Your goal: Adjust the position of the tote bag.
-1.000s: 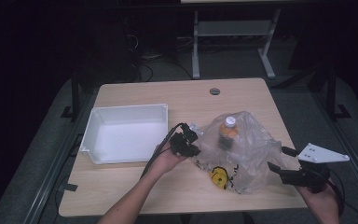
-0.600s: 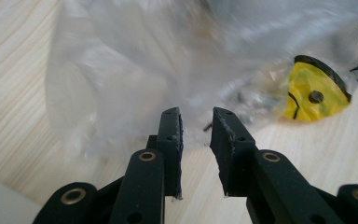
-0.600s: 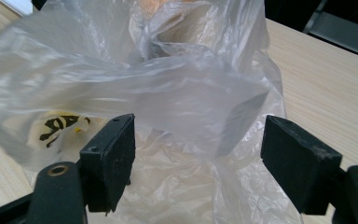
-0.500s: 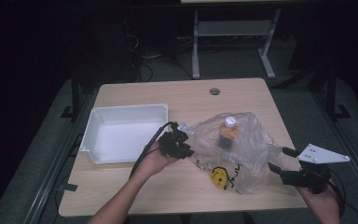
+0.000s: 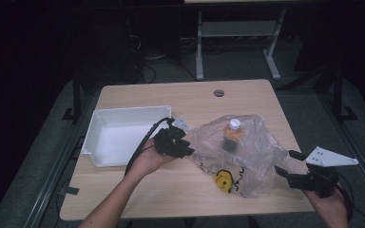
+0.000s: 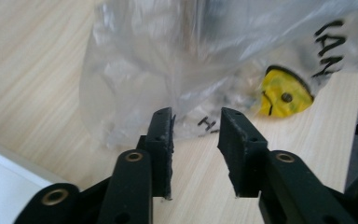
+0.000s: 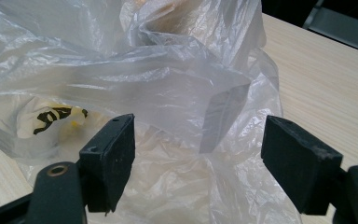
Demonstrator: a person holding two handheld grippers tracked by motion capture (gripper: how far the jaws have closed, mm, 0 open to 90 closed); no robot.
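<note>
A clear plastic bag (image 5: 254, 152) with black lettering and a yellow smiley print (image 5: 224, 179) lies on the wooden table (image 5: 171, 99). Inside it stands a bottle (image 5: 232, 133) with a white cap and an orange label. My left gripper (image 5: 186, 147) hovers at the bag's left edge. Its jaws have just been opening, and in the left gripper view (image 6: 196, 135) only bare table shows between the pads, with the bag (image 6: 168, 56) just past the tips. My right gripper (image 5: 286, 162) stands wide open at the bag's right side, with folds of the bag (image 7: 121, 70) between and beyond its jaws (image 7: 198, 149), untouched by the pads.
A white, empty tray (image 5: 123, 114) sits on the left of the table, close behind my left hand. Its corner (image 6: 0, 182) shows in the left gripper view. A round cable hole (image 5: 218, 92) lies near the far edge. Dark floor and table legs lie beyond.
My left gripper has drawn back to the left and lifted off the bag's edge, with its jaws spread apart. The bag's left side has settled. The right gripper has not moved.
</note>
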